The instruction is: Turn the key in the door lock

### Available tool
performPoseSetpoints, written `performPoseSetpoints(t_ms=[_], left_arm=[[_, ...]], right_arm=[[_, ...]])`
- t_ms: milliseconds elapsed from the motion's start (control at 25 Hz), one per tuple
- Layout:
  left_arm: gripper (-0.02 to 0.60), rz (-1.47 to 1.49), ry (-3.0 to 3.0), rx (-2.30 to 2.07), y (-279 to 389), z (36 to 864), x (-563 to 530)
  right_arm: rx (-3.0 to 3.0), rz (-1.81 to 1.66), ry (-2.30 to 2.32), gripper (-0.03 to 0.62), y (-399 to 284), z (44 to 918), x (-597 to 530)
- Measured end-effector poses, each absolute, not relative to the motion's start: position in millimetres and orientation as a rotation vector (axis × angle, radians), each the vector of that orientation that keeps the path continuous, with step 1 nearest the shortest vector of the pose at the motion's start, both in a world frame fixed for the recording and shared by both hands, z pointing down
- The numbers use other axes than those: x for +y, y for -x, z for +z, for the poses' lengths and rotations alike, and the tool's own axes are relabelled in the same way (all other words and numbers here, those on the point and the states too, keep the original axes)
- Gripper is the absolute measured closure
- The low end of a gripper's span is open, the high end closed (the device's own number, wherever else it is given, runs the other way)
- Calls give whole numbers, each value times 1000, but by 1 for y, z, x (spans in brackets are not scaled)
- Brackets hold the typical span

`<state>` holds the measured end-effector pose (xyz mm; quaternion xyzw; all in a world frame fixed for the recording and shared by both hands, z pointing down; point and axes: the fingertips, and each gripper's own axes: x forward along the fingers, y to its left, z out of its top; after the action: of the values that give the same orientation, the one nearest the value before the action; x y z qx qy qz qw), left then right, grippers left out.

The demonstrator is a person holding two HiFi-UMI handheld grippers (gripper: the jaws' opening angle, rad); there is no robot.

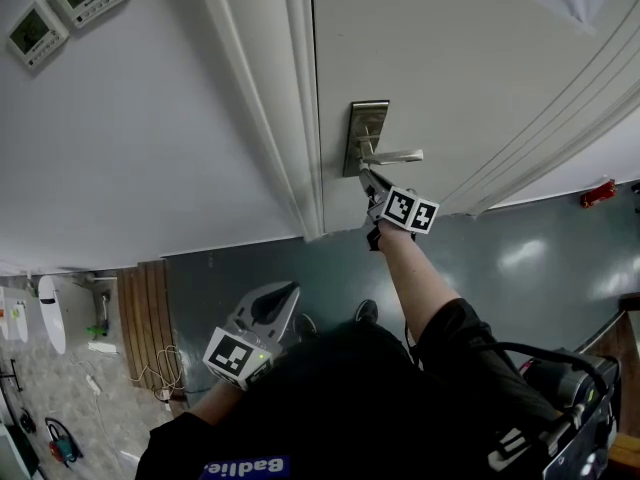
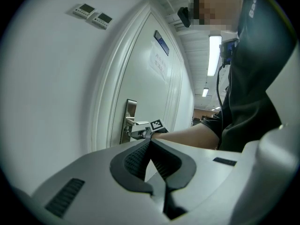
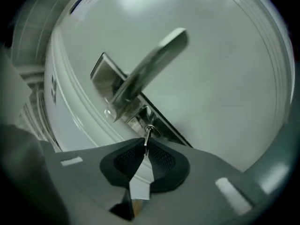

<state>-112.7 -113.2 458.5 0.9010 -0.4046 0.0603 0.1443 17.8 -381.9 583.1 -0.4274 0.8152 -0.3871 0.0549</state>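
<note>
A pale door [image 1: 450,58] carries a metal lock plate [image 1: 362,118] with a lever handle [image 1: 395,155]. My right gripper [image 1: 368,180] reaches just under the handle. In the right gripper view the small metal key [image 3: 147,134] sticks out of the keyhole below the handle [image 3: 150,64], and the right gripper [image 3: 145,146] is shut on its head, the view tilted. My left gripper [image 1: 287,291] hangs low near my body, away from the door. Its jaws [image 2: 150,140] meet at the tips with nothing between them.
The white door frame [image 1: 270,98] runs left of the lock. Two wall controllers [image 1: 65,8] sit on the wall at the upper left. A red item [image 1: 598,193] lies on the grey floor at right. Dark equipment [image 1: 570,408] hangs at my right side.
</note>
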Motion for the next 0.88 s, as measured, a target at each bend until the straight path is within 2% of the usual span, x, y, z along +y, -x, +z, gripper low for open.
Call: performPoseSetpoints(t_ms=[240, 360, 440, 520, 560, 880], left_arm=[[588, 165, -2611, -1162, 120, 451, -108], [588, 158, -2618, -1153, 124, 449, -105], [588, 143, -2634, -1145, 126, 447, -104], [588, 121, -2653, -1130, 127, 446, -104], [588, 112, -2659, -1107, 127, 447, -103], [588, 3, -2703, -924, 92, 460, -97]], right_arm=[[2006, -1475, 993, 569, -25, 587, -383], [1915, -1504, 905, 563, -27, 589, -383], [1966, -1454, 924, 542, -29, 584, -378], [2038, -1392, 953, 414, -30, 577, -368], [2075, -1363, 969, 393, -32, 575, -359], [2624, -859, 1309, 391, -50, 542, -238]])
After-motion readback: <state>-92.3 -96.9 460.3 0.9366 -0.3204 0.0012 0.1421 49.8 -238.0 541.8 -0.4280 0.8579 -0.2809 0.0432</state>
